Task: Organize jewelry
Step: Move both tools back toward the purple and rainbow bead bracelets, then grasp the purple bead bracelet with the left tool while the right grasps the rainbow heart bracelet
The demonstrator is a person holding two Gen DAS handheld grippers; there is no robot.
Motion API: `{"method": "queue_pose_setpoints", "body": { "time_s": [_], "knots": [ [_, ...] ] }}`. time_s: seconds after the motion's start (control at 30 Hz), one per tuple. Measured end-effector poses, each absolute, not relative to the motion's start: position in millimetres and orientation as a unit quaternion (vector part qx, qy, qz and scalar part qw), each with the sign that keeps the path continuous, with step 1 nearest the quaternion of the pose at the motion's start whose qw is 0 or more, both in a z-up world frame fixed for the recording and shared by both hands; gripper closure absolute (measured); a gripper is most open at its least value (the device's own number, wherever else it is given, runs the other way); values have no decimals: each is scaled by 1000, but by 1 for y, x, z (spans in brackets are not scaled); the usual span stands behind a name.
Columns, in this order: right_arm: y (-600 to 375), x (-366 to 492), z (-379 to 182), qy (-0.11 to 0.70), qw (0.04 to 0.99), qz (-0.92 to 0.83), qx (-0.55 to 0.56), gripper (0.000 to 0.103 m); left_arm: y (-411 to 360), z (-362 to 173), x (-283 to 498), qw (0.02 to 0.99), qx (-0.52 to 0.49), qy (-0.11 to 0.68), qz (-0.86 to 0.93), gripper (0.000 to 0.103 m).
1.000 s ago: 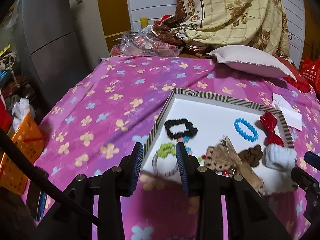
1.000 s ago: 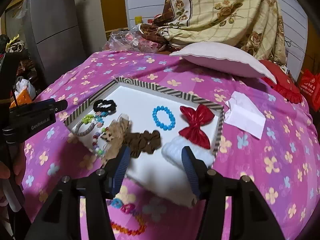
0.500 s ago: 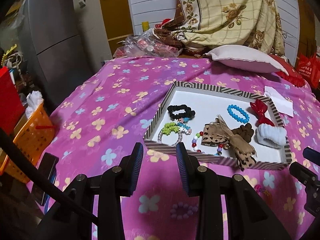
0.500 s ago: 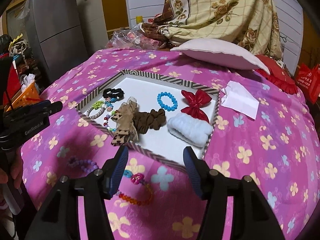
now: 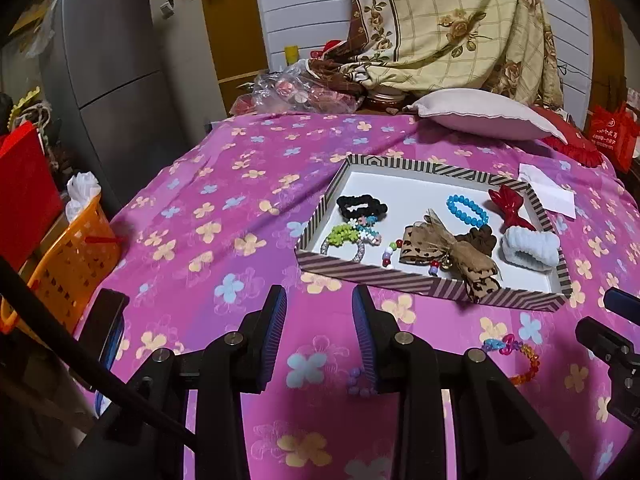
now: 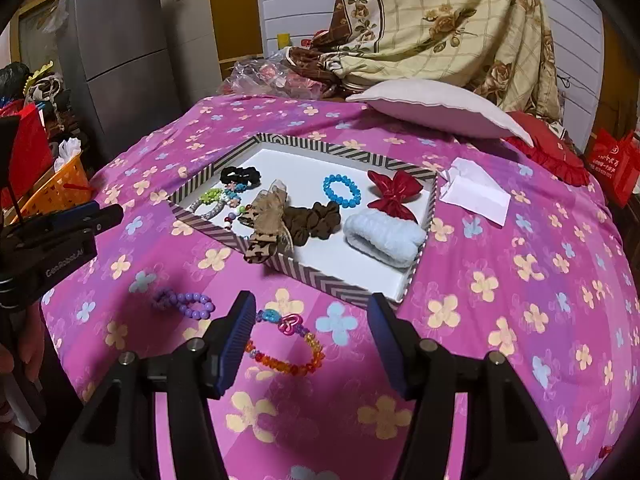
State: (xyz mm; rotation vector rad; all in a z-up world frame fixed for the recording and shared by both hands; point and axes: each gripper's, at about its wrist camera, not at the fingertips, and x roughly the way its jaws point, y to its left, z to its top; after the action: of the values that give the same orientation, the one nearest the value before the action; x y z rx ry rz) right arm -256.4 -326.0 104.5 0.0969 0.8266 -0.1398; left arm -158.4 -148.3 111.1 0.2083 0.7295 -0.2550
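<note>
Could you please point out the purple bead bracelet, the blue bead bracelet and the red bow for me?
purple bead bracelet [image 6: 185, 303]: right wrist view, on its beads.
blue bead bracelet [image 6: 327, 191]: right wrist view, on its left beads.
red bow [image 6: 394, 196]: right wrist view, on its centre knot.

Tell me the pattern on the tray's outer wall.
Brown-and-cream chevron stripes on the tray, clearest in the right wrist view.

I see a dim room under warm indoor light, with a bed under a magenta flowered sheet [image 5: 224, 216] filling the middle. Grey fridge [image 5: 116, 80] at back left, white slatted wall panel [image 5: 304, 4] behind it, and a cream checked floral blanket [image 5: 452, 24] hanging over a pale pillow [image 5: 480, 118]. Orange plastic basket [image 5: 76, 256] sits by the bed's left edge, red bag [image 6: 616, 164] far right.
</note>
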Motion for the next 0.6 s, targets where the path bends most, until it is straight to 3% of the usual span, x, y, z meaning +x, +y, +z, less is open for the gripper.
{"method": "queue_pose_setpoints", "body": {
  "time_s": [0.6],
  "knots": [
    [-333, -264, 62, 442, 893, -62, 57, 41, -107, 70, -147, 867, 15, 467, -176, 70]
  ]
}}
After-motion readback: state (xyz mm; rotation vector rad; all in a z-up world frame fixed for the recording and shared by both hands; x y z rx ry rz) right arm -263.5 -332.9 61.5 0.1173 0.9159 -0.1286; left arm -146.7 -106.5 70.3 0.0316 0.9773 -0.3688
